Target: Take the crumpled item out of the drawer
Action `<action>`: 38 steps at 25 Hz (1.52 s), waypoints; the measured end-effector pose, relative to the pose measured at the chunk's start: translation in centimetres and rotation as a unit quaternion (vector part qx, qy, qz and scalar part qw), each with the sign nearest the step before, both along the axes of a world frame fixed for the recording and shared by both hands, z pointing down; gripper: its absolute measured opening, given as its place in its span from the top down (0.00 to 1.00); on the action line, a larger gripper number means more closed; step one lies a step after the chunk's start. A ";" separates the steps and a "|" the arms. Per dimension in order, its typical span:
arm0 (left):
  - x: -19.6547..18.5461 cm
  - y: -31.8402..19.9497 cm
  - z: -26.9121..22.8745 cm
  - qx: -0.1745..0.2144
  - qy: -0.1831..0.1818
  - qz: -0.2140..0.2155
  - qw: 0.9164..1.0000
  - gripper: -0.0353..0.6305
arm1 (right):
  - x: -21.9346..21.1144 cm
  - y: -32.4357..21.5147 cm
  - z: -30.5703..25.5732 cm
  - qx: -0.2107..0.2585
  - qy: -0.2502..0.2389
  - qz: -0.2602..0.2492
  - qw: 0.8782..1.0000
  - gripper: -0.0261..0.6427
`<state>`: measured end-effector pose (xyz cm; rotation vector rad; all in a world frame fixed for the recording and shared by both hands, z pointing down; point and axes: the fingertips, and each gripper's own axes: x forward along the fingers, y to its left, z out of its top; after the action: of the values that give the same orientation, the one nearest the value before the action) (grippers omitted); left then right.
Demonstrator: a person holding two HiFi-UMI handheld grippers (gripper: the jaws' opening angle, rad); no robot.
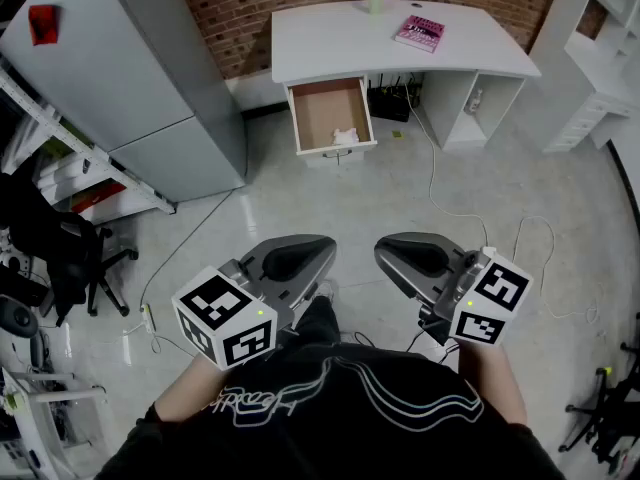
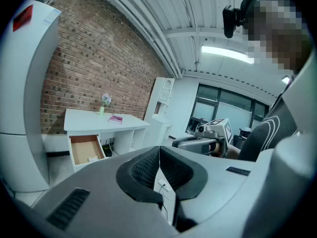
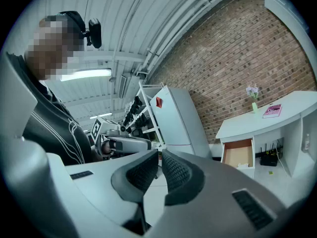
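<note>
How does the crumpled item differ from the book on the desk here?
The crumpled item is white and lumpy; the book is pink and flat. The crumpled item lies inside the open drawer, near its front; the book lies on the desk. Both rest untouched.

Person wore a black short-sleeve tee [image 1: 340,408] w/ thin white line print across the chest. Left hand-held gripper [image 1: 305,248] & right hand-held gripper [image 1: 405,251]: grey rounded shells, black ribbed pads. Left cube [image 1: 225,320] & right cube [image 1: 492,300]: white w/ black square markers (small green light on each).
</note>
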<state>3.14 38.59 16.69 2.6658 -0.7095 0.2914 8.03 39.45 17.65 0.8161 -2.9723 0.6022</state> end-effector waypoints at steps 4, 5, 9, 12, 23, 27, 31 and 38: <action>-0.6 -1.0 0.2 -0.008 0.004 -0.005 1.000 0.91 | -0.3 -0.9 0.2 -0.002 0.003 0.002 1.000 0.88; -0.8 -1.2 0.3 -0.008 0.006 -0.006 1.000 0.91 | -0.4 -1.2 0.2 -0.003 0.003 0.004 1.000 0.88; -1.6 -3.3 1.0 -0.013 0.011 -0.011 1.000 0.91 | -1.0 -3.2 0.7 -0.008 0.011 0.005 1.000 0.88; -2.1 -5.4 1.9 -0.019 0.014 -0.015 1.000 0.91 | -1.6 -5.2 1.7 -0.013 0.018 0.003 1.000 0.88; -3.7 -19.7 5.6 -0.058 0.019 -0.016 0.998 0.91 | -2.5 -18.9 5.4 -0.048 0.036 0.016 0.998 0.88; -4.7 -27.5 7.5 -0.080 0.013 -0.015 0.997 0.91 | -2.7 -25.8 7.3 -0.077 0.033 0.026 0.996 0.88; -5.0 -34.7 9.2 -0.105 0.013 -0.007 0.994 0.91 | -2.8 -32.6 9.1 -0.095 0.046 0.037 0.994 0.88; -5.9 -43.7 13.0 -0.132 0.012 0.005 0.991 0.91 | -2.4 -42.0 12.9 -0.111 0.086 0.058 0.988 0.88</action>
<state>-2.78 -5.10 29.71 2.4187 -0.6041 0.3317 5.61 -2.50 30.51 0.9700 -2.6591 0.8054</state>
